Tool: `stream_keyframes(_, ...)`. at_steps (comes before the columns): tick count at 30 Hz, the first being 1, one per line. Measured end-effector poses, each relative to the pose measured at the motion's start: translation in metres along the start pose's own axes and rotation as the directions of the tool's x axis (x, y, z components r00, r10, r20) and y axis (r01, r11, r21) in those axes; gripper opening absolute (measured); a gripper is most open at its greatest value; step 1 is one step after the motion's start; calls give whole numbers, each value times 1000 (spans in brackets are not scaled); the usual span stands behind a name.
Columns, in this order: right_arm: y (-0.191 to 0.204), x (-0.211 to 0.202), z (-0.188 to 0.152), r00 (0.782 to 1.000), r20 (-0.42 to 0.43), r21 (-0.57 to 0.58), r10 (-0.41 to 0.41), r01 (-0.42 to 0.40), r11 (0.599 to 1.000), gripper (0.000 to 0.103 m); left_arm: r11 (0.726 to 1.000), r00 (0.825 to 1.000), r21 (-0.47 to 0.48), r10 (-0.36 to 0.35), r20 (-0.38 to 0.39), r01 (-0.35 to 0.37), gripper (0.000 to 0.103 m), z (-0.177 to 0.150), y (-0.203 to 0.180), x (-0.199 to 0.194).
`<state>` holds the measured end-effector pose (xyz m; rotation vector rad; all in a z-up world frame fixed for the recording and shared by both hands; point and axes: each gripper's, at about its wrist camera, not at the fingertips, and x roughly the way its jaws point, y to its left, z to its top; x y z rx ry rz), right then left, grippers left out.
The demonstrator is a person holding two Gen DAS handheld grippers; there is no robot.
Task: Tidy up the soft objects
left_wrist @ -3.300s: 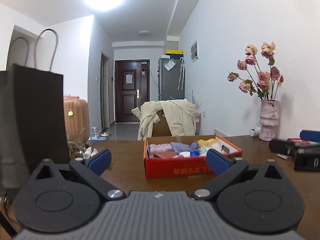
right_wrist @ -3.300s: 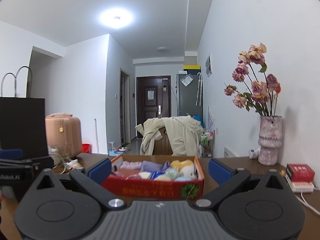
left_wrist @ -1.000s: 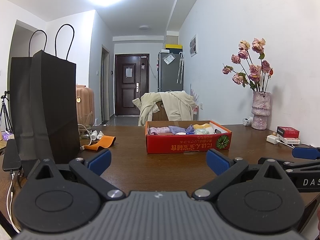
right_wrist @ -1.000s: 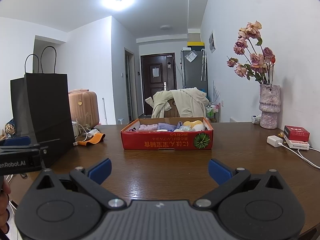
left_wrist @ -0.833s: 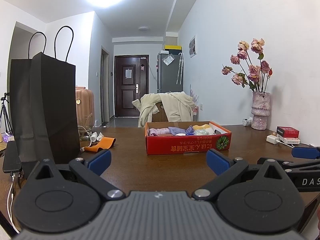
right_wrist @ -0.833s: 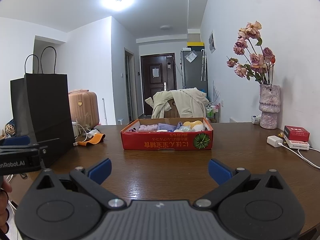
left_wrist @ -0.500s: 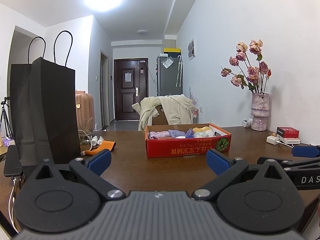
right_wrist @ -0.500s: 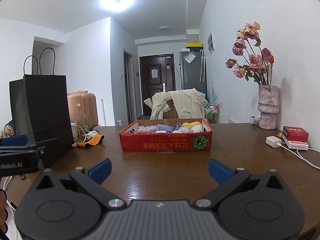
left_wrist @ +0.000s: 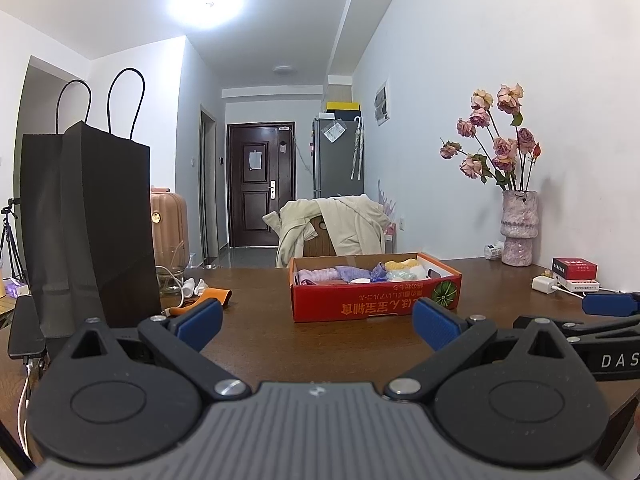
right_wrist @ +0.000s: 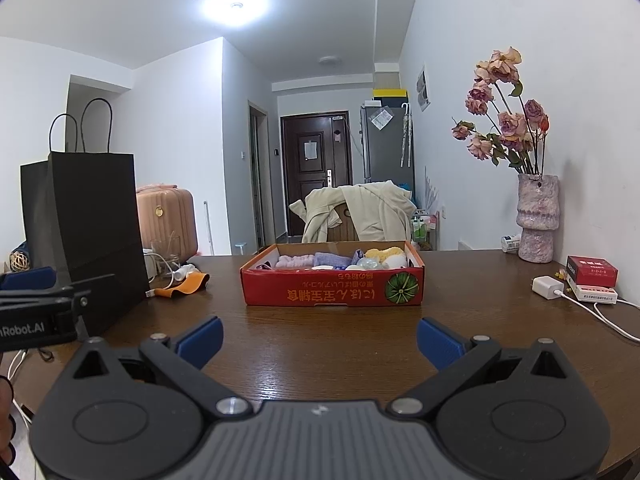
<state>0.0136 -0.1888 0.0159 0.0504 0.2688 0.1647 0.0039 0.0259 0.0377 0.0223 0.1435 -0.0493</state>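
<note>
A red cardboard box [left_wrist: 376, 304] [right_wrist: 332, 288] stands on the brown table, holding several soft rolled items in pink, purple, yellow and white [left_wrist: 348, 273] [right_wrist: 332, 260]. My left gripper [left_wrist: 316, 322] is open and empty, well short of the box. My right gripper [right_wrist: 318, 340] is open and empty, also well back from the box. The right gripper shows at the right edge of the left wrist view [left_wrist: 600, 312]. The left gripper shows at the left edge of the right wrist view [right_wrist: 36, 292].
A tall black paper bag [left_wrist: 88, 224] [right_wrist: 84, 228] stands at the left. An orange cloth item [right_wrist: 182, 286] and white cables lie beside it. A vase of dried roses [right_wrist: 536, 216], a red packet [right_wrist: 592, 270] and a white charger [right_wrist: 547, 287] are at the right.
Both grippers have drawn back from the box, which was close in front 3.3 s ago. In the last second both views have shifted only slightly. Both stay open.
</note>
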Motion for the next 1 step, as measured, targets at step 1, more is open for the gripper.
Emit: stream_keyframes(1, 0, 0, 0, 1000, 0, 1, 1, -1, 1000, 103, 1000, 1000, 3, 4, 3, -4, 103, 0, 0, 1)
